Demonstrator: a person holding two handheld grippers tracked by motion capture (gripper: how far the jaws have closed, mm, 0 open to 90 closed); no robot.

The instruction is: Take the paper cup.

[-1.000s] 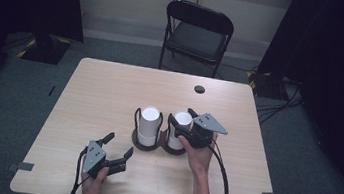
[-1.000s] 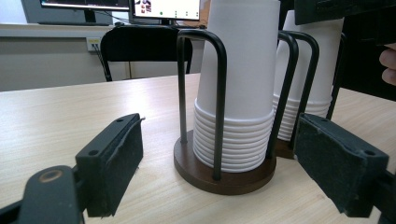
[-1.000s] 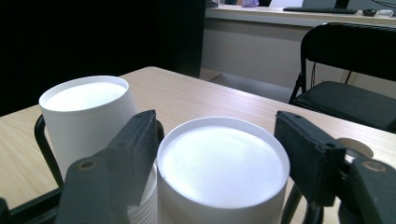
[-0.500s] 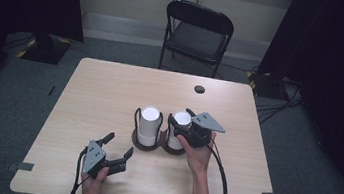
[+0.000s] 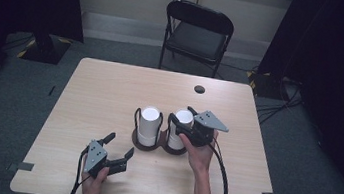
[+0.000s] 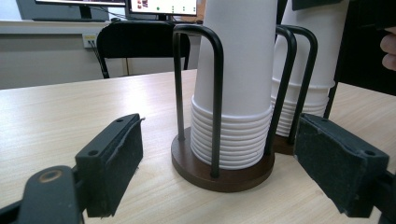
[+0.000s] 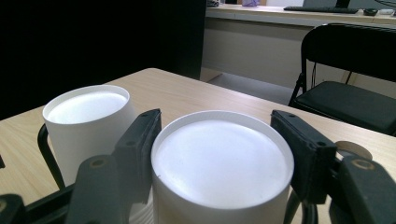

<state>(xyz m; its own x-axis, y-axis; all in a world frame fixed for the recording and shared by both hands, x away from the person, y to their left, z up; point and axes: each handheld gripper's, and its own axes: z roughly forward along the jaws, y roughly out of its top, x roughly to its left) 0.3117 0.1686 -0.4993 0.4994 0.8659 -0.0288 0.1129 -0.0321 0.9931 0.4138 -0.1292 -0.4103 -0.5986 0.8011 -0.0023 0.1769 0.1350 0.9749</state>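
right gripper (image 7: 219,154) view shows pads pinching the cup stack (image 7: 222,168).

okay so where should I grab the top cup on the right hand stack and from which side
Grip the top cup just below its upturned base, one pad on each side, coming in level from the person's side. The holder has black wire loops fencing the lower stack, so only the part standing above them is free. The right gripper is shut on it there; lifting straight up probably frees it.
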